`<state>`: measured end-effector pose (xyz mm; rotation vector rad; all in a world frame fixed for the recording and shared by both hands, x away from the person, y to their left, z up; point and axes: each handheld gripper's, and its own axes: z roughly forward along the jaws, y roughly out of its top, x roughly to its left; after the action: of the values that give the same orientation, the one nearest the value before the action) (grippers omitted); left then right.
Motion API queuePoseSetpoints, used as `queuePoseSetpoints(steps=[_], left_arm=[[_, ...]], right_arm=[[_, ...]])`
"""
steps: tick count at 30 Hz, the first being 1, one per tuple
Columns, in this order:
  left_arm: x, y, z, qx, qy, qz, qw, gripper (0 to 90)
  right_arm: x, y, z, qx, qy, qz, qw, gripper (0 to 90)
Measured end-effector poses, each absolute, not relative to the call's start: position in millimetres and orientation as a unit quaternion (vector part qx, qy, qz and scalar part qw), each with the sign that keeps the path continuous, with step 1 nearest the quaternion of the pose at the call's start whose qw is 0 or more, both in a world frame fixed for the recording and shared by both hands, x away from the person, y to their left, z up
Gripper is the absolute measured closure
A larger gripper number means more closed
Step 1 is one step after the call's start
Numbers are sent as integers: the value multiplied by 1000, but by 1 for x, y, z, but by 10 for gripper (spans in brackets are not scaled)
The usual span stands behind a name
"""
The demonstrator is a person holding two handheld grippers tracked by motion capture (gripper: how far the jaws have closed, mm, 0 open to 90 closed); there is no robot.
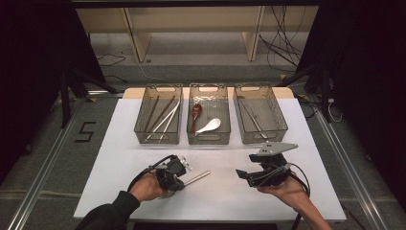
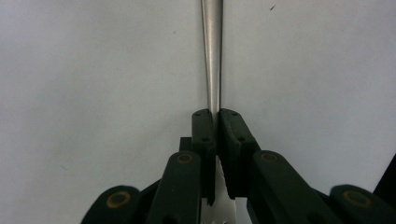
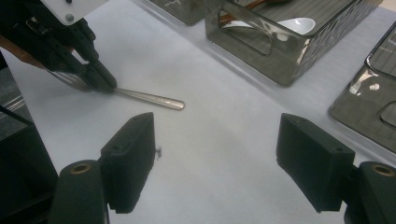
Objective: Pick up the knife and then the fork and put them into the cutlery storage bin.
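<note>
Two hands low | left gripper (image 1: 178,180) clamps fork (image 1: 197,177) | right gripper (image 1: 242,175) gapes

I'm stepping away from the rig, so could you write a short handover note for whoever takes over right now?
Left gripper: shut on the metal fork, near its tines, at the white table.
Right gripper: open, holding nothing, hovering above the table.
Bins: left bin has chopsticks, middle bin has spoons, right bin has a metal utensil.
Done: fork gripped.
Left: probably lift it into the right bin.
</note>
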<state>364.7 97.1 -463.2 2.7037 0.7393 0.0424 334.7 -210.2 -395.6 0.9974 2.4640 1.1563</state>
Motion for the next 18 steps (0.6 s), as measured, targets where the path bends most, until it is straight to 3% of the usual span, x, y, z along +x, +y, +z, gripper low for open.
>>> queuePoseSetpoints(steps=[18], left_arm=[[362, 98, -450, 949, 251, 11, 189, 846]], right_arm=[[335, -210, -396, 341, 844, 396, 120, 294]])
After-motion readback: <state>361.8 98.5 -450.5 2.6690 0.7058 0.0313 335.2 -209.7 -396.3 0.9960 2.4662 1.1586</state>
